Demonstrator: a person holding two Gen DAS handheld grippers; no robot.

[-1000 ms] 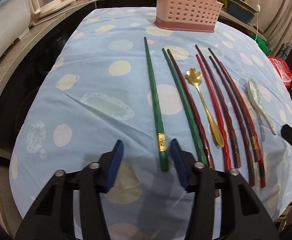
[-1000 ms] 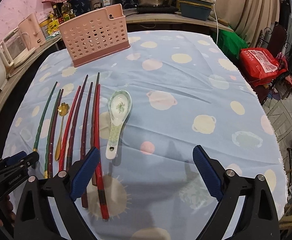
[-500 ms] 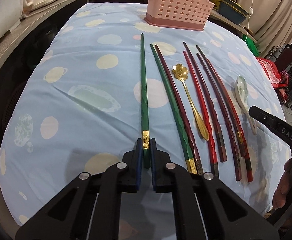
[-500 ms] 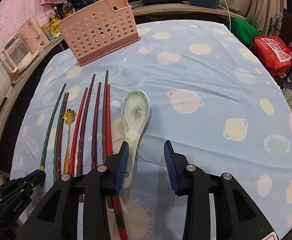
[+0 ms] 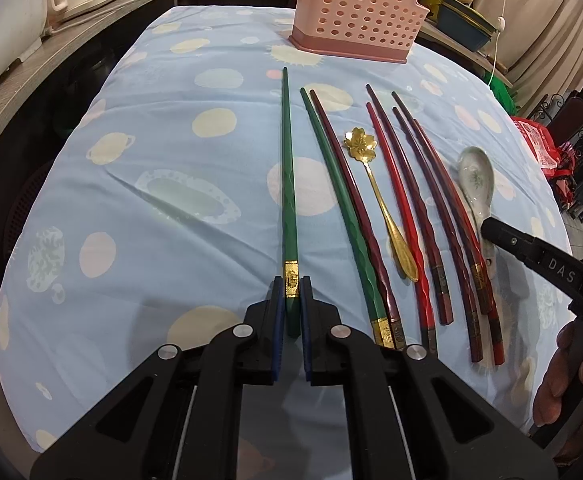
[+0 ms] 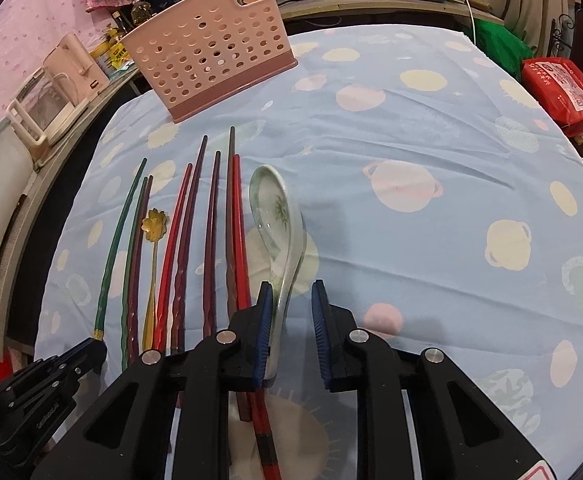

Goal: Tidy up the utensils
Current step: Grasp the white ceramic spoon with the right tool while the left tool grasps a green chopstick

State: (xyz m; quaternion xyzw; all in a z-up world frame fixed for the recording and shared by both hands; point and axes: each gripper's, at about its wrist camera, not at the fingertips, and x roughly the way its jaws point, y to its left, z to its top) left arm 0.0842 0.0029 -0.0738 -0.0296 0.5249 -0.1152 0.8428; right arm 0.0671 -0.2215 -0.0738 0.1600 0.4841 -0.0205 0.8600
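Left gripper (image 5: 291, 300): we have its blue pads clamped on the gold-banded end of the lone green chopstick (image 5: 288, 184), leftmost in the row.
Row on the cloth: second green chopstick (image 5: 341, 208), dark red chopsticks (image 5: 423, 200) and gold flower-headed spoon (image 5: 375, 196) lie flat in front of the pink perforated plastic basket (image 5: 357, 12).
Right gripper (image 6: 289, 320): we hold it narrowly parted around the white ceramic soup spoon (image 6: 277, 220), rightmost; grip not closed.
Progress: we judge nothing is in the basket yet.
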